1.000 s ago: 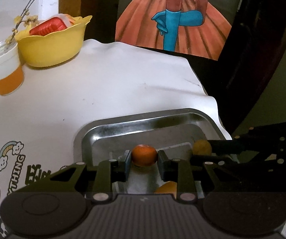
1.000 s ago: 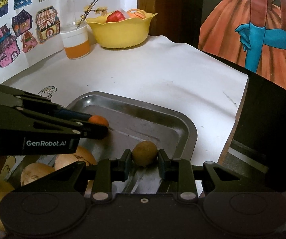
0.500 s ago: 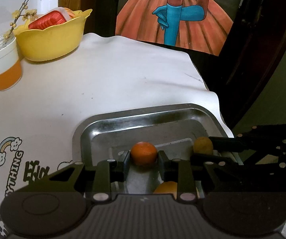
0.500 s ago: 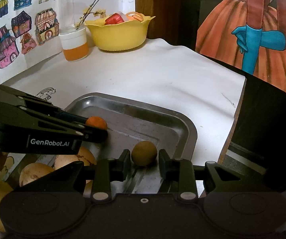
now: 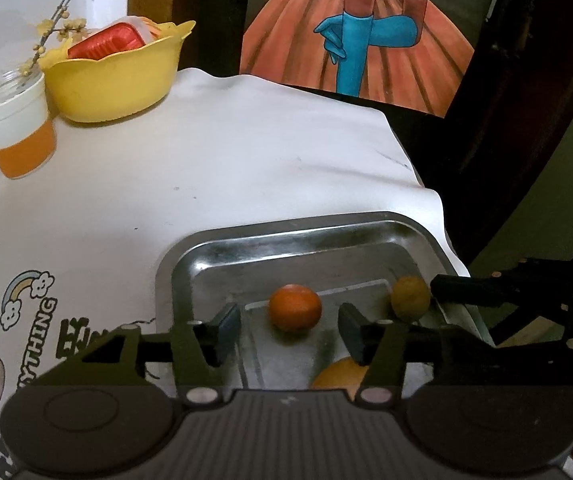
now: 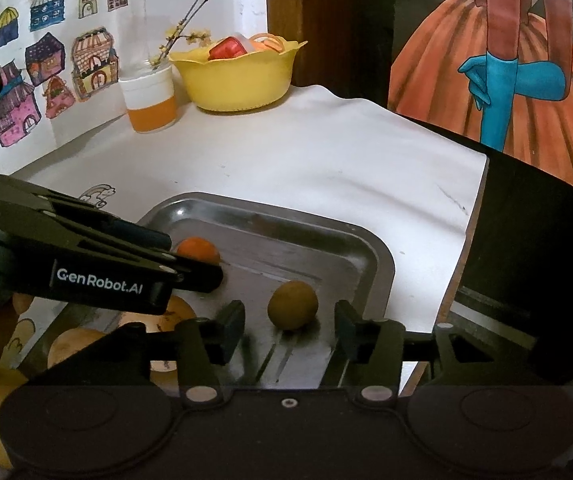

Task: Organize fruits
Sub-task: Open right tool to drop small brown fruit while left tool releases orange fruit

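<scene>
The left gripper [image 6: 190,276] hides part of the orange fruit [image 6: 198,250].

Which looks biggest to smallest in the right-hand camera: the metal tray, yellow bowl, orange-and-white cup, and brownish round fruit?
1. metal tray
2. yellow bowl
3. orange-and-white cup
4. brownish round fruit

Cup and fruit are close; the fruit sits nearer the camera, so that order is unsure.
</scene>
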### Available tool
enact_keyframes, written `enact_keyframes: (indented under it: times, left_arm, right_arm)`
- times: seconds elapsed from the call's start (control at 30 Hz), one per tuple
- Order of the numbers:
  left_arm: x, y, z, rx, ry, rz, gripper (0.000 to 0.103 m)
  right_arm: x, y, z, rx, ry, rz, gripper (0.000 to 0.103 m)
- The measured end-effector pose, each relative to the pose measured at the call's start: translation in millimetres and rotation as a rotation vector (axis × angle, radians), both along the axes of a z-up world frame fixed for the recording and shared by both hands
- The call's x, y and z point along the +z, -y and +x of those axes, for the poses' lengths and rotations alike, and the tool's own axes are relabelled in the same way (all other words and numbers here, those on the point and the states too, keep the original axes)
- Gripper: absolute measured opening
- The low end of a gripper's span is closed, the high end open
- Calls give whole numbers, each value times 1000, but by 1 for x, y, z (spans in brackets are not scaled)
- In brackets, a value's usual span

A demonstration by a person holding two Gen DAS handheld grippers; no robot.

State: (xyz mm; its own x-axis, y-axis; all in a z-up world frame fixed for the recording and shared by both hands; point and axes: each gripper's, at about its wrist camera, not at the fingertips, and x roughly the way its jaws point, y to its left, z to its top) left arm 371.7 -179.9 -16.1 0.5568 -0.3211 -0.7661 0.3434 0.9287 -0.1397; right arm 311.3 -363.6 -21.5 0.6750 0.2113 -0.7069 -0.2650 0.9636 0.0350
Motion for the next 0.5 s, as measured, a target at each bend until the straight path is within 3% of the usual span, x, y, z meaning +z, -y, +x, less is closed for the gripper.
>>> enact_keyframes:
  times: [0.5]
  left_arm:
    - [21,-6,-12,28,72,1,98]
  right_arm:
    - [13,-1,-15,-1,38,-7,89]
